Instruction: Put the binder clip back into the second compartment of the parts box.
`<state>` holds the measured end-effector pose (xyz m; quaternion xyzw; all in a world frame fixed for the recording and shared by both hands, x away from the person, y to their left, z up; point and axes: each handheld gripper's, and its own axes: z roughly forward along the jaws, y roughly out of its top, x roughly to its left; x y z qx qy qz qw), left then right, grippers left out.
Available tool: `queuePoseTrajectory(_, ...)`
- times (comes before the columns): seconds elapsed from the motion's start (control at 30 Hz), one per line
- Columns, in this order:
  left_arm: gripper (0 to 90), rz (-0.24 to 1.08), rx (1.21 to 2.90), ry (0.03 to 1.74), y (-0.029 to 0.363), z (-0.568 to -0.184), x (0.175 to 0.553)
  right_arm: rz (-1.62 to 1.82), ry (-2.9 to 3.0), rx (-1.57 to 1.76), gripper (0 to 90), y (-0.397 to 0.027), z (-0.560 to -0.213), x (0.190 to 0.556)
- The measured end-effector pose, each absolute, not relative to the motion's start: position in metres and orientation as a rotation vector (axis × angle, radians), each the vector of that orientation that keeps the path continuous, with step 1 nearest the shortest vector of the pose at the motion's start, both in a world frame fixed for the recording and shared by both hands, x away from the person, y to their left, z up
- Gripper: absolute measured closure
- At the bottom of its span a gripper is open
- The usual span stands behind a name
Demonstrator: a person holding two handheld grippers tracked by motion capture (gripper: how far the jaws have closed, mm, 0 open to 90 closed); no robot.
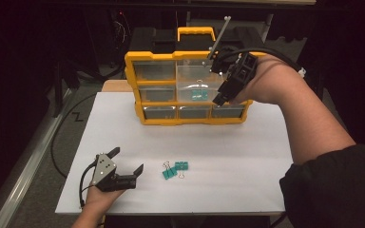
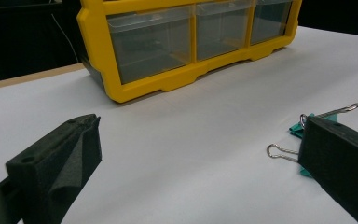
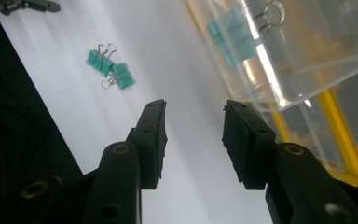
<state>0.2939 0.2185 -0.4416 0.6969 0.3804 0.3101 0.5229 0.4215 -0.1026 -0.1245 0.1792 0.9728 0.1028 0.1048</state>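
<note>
Risk entry: right gripper (image 1: 220, 99), jaws spread and empty, beside pulled-out drawer (image 1: 197, 80) holding teal binder clips (image 1: 199, 94); bumping may spill it. Left gripper (image 1: 126, 164) jaws spread near tabletop (image 1: 247, 156) clips (image 1: 174, 170).

binder clips (image 1: 174, 170) lie on the table (image 1: 247, 156) before the drawer organizer (image 1: 138, 80).

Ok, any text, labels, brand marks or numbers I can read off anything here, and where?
None can be read.
Yellow organizer: no label or brand mark shows on its frame or clear drawers.
Teal binder clips: plain, no print shows.
Left gripper and right gripper: no markings legible.
</note>
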Motion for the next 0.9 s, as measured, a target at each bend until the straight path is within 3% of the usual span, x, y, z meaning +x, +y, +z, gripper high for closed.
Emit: queuePoseTrajectory(0.9, 0.3, 0.742, 1.674, 0.904, 0.217, -0.441, 0.293, 0.271, 2.946, 0.481, 50.6, -0.100, -0.208, 0.401)
